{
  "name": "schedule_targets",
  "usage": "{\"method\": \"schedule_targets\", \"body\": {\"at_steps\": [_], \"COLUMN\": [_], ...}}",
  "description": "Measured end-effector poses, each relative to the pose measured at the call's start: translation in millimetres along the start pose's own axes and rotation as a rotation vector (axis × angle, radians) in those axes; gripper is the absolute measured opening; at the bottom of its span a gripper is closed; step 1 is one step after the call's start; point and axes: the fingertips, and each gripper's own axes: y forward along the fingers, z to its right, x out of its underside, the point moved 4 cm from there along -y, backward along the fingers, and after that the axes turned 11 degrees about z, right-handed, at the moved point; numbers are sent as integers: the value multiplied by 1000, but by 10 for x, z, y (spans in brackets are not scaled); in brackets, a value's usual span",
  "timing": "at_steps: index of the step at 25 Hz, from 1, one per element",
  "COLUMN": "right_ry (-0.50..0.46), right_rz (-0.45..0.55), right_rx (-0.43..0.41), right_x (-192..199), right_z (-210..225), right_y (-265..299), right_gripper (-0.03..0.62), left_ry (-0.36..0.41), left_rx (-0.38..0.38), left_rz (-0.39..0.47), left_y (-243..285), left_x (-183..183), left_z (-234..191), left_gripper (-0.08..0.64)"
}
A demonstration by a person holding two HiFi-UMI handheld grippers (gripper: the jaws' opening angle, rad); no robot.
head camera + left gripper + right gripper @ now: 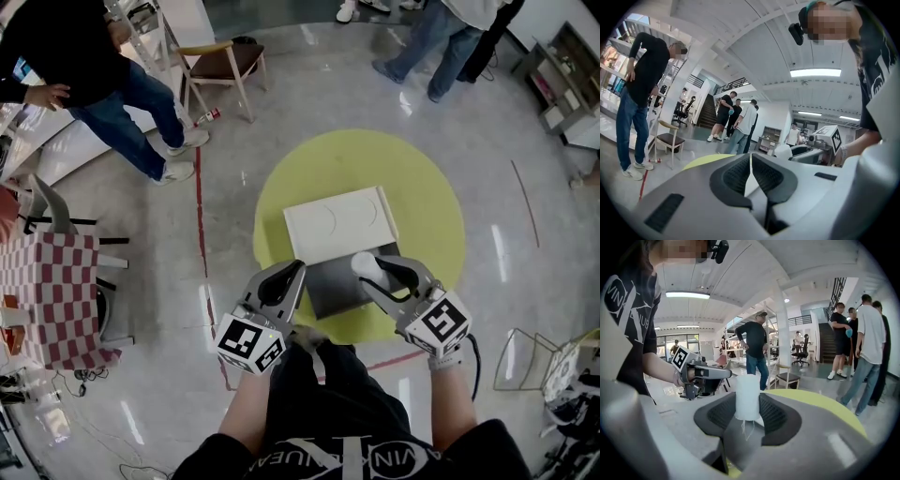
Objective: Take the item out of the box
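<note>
Right gripper (748, 405) pinches the one white cylindrical roll (747, 396) over the single dark grey open box (334, 287).
Left gripper (750, 172), jaws pressed together and empty, is just beside it; one flat white lid (337, 223) lies beyond both.

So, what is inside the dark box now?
The dark box shows a bare grey bottom. The right gripper, shut on the white item, covers its right part, so that part cannot be seen.
</note>
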Motion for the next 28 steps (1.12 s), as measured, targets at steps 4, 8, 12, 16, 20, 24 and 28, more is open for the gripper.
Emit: {"method": "schedule_targets", "body": {"at_steps": [4,8,12,16,20,24,28], "right_ry": [-4,-6,-12,-16,-13,-23,-21], "right_rz": [29,52,77,114,144,173,205], "right_rx": [42,57,90,131,174,216,248], "right_x": [-77,-136,-211,-307,-402,-482,-573], "right_z": [-4,-37,-18,11,53,92,130], "right_y": [-10,20,-9,-78,-153,-195,-217], "right_gripper": [155,155,155,155,155,155,155], "left_ry": [14,25,39,52,63,74,82], "left_rx": [0,0,-9,-19,-29,-41,-54], "left_rz": [12,16,26,38,59,76,97], "left_y": [14,7,11,18,4,-5,8], "left_x": [-46,-89,-147,-236,-320,-404,-514], "left_z": [3,-21,-18,-9,-14,-38,-66], "left_gripper": [20,20,20,20,20,20,20]}}
